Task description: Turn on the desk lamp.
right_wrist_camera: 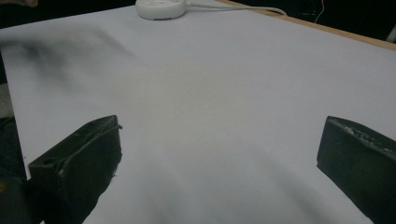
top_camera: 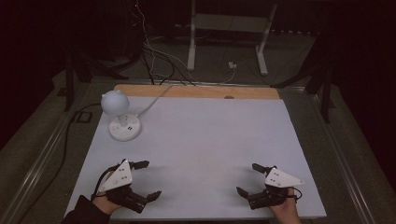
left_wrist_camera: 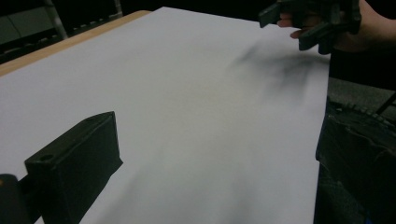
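Observation:
My left gripper (top_camera: 150, 179) rests near the table's front left, held by a hand in a dark sleeve, its jaws spread wide and empty. My right gripper (top_camera: 249, 179) sits at the front right, also open with nothing between its jaws. In the left gripper view the two black jaws stand far apart over bare white sheet (left_wrist_camera: 196, 116), and the right gripper (left_wrist_camera: 308, 23) shows at the top right. The right gripper view looks across the white sheet (right_wrist_camera: 210, 93) toward the lamp base (right_wrist_camera: 161, 8).
A small white desk lamp (top_camera: 119, 114) with a round head and disc base stands at the table's back left, its cable running off the rear. A wooden strip (top_camera: 196, 91) edges the far side. Cables and a white stand (top_camera: 229, 28) lie on the floor behind.

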`<state>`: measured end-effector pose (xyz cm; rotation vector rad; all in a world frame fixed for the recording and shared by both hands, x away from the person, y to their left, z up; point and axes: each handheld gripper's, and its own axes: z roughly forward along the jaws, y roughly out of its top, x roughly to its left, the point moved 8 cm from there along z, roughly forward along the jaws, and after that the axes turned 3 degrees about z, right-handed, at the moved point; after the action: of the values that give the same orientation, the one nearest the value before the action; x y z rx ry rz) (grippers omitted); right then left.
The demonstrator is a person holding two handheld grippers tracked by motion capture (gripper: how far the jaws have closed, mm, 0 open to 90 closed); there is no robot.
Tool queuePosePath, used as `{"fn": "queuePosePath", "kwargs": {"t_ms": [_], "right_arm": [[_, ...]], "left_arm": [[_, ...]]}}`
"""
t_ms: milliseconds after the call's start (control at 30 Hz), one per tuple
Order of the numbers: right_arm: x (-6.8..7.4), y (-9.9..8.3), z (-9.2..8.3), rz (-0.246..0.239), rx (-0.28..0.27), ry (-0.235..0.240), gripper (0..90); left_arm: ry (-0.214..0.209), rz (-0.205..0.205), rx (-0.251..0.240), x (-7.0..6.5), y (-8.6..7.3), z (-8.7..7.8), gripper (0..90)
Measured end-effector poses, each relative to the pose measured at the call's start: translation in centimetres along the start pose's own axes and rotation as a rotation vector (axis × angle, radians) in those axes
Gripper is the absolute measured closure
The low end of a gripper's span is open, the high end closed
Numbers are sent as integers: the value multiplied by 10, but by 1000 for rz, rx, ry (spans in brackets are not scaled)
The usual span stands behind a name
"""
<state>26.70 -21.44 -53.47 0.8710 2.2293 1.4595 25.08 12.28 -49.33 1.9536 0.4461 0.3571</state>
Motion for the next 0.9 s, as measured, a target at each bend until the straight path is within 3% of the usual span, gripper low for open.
{"fn": "queuePosePath", "kwargs": {"t_ms": [300,633,900], "right_arm": [[0,0,0,1,-1,1,0],[0,-1,1,3,4,4,0],[-1,0,0,7,-5,0,0]], "left_arm": [[24,-5,0,8,5,0,4],[50,-38,-14,20,13,-2,4],[101,-68,-29,37,20,-6,4]]}}
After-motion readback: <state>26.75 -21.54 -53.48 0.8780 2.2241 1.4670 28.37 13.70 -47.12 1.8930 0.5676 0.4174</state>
